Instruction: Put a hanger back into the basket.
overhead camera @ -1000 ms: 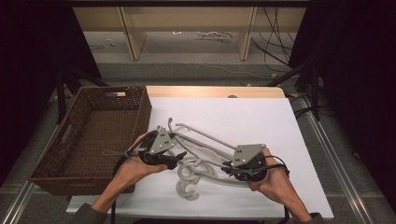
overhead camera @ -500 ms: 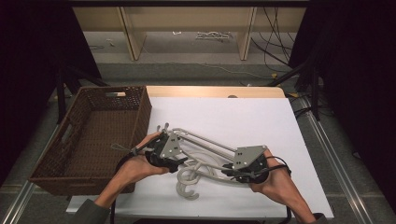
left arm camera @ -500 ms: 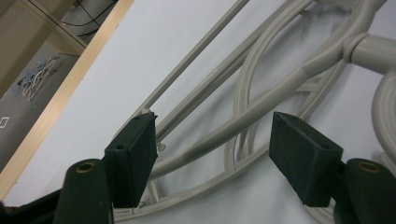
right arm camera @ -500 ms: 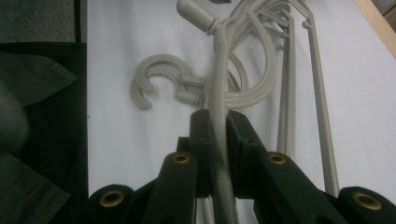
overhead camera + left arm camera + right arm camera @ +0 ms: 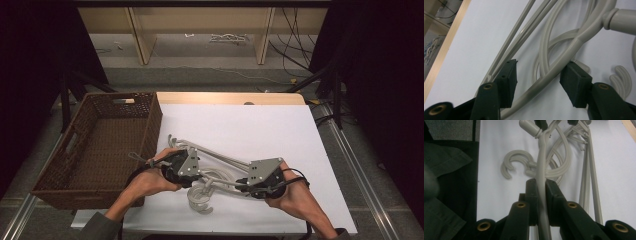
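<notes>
A loose pile of grey plastic hangers lies on the white table top, hooks toward the near edge. My left gripper is at the pile's left end. In the left gripper view its jaws have just been closing and straddle a thick curved hanger arm and thin rods, with a gap still between the pads. My right gripper is at the pile's right side. In the right gripper view it is shut on one hanger's arm.
A brown wicker basket stands at the table's left edge, right beside my left hand. A wooden strip borders the far edge. Hanger hooks curl near the front edge. Dark cloth lies past the table's side in the right gripper view.
My left gripper has shifted slightly right and toward the near edge, over the hangers. The pile's far ends have slid a little to the left. My right hand has kept still.
</notes>
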